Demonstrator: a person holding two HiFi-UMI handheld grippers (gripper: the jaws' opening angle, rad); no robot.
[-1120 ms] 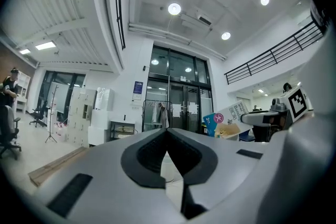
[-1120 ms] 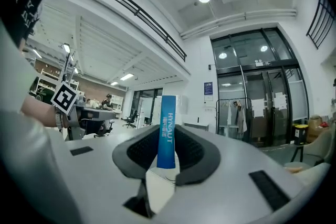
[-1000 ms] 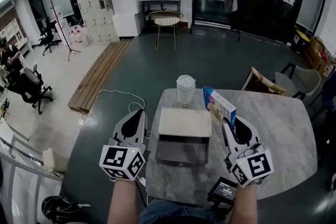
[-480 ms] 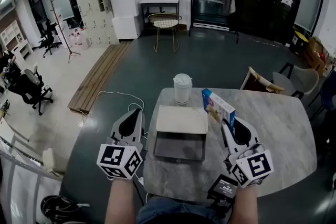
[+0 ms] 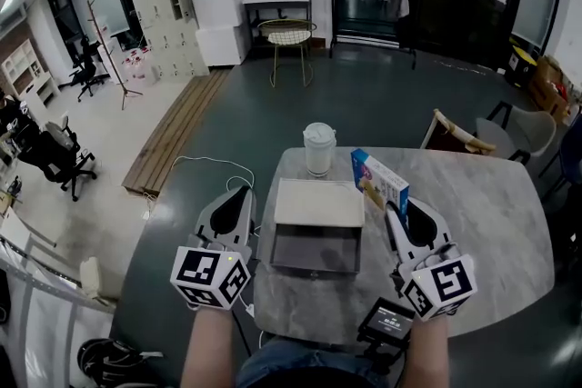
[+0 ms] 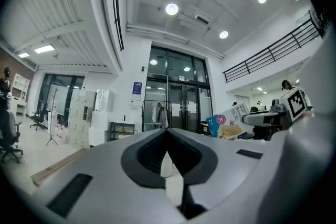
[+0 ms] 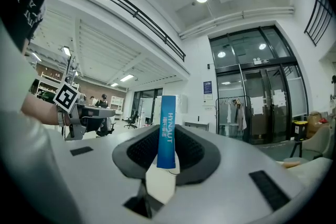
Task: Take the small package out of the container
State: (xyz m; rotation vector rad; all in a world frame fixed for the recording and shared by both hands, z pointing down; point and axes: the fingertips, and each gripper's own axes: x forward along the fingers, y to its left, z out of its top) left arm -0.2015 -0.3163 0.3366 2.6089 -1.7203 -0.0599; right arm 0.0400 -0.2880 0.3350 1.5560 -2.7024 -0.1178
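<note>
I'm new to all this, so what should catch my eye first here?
First, the blue package pinched in the right gripper, just right of the grey container. That container sits open between both grippers, a white lidded cup behind it; the left gripper is shut and empty.

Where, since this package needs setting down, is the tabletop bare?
The broad stretch of table right of the right gripper is bare out to its rim. A narrower strip lies between the container and the near edge. It is crowded around the cup, container and held package, and left of the container the margin is thin.
</note>
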